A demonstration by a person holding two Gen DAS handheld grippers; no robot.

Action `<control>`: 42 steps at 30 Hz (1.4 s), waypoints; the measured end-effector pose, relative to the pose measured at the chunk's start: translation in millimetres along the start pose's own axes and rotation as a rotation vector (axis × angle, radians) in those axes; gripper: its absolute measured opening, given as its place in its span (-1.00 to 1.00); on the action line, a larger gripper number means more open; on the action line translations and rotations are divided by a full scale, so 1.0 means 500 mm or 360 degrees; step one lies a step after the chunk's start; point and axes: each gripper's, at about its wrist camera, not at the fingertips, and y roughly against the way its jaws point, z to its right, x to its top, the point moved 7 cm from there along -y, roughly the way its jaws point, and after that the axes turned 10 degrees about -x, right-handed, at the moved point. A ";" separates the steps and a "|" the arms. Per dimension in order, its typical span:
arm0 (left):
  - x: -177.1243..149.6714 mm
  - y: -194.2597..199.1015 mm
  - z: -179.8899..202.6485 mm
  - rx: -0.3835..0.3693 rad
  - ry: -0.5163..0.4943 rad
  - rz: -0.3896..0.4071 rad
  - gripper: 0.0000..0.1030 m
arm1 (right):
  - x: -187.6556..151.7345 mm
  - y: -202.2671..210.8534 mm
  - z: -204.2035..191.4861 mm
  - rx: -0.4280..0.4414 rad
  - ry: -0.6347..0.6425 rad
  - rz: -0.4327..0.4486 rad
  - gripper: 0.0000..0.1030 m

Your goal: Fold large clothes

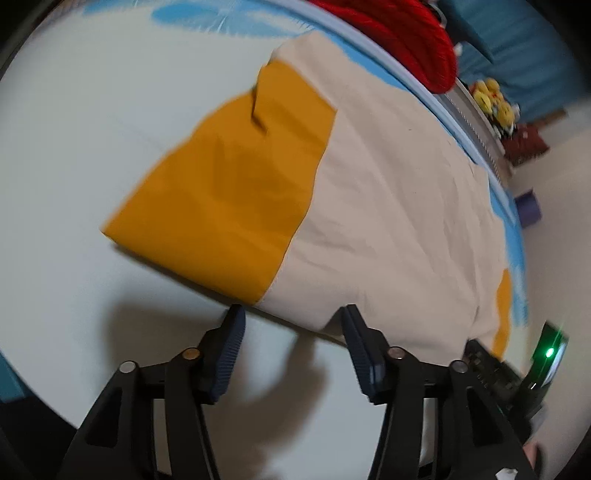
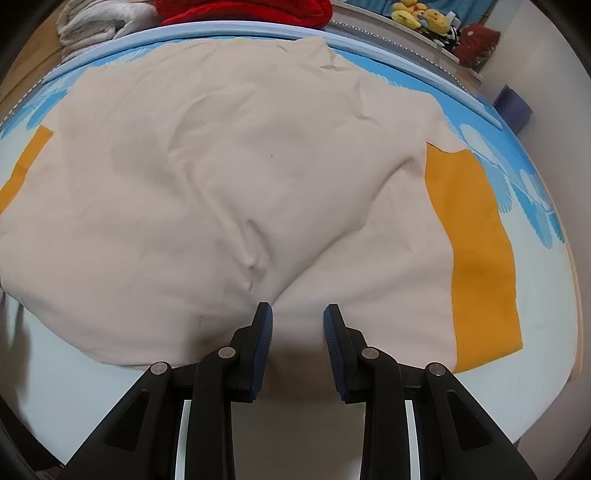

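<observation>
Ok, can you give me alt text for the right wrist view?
A cream shirt with orange sleeves lies spread flat on a blue-patterned bed. The right tongs sit open at its near hem, holding nothing.

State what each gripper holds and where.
Nothing held. The left gripper and right gripper are both open at the near hem of the cream shirt.

A home bedroom: patterned bed sheet [image 2: 480, 122], plush toys [image 2: 421, 16], piled blankets [image 2: 96, 22].
</observation>
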 end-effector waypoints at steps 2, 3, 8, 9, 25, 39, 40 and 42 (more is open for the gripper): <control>0.003 -0.012 -0.011 -0.0086 0.0115 -0.0003 0.11 | -0.003 0.002 0.000 0.0003 0.0014 0.0006 -0.40; 0.006 -0.014 -0.014 -0.0117 0.0152 0.0008 0.15 | -0.003 0.004 0.000 0.0010 0.0013 0.0005 -0.40; 0.033 -0.014 -0.026 -0.0254 0.0311 0.0117 0.25 | 0.002 -0.006 0.005 0.0038 0.0014 -0.0003 -0.40; 0.036 -0.014 -0.028 -0.0269 0.0335 0.0134 0.25 | 0.002 -0.008 0.005 0.0041 0.0015 -0.0003 -0.40; 0.108 -0.031 -0.028 -0.0276 0.0425 0.0354 0.29 | 0.002 -0.014 0.012 0.0087 0.0019 0.0010 -0.40; 0.142 0.070 0.072 -0.0154 -0.0046 0.0345 -0.79 | 0.051 0.053 0.032 0.0099 -0.0186 0.0224 -0.40; 0.142 0.093 0.089 -0.0137 -0.0107 0.0340 -0.80 | 0.056 0.068 0.024 0.0095 -0.0182 0.0269 -0.40; 0.141 0.116 0.107 -0.0127 -0.0135 0.0306 -0.81 | 0.059 0.087 0.005 0.0111 -0.0182 0.0311 -0.40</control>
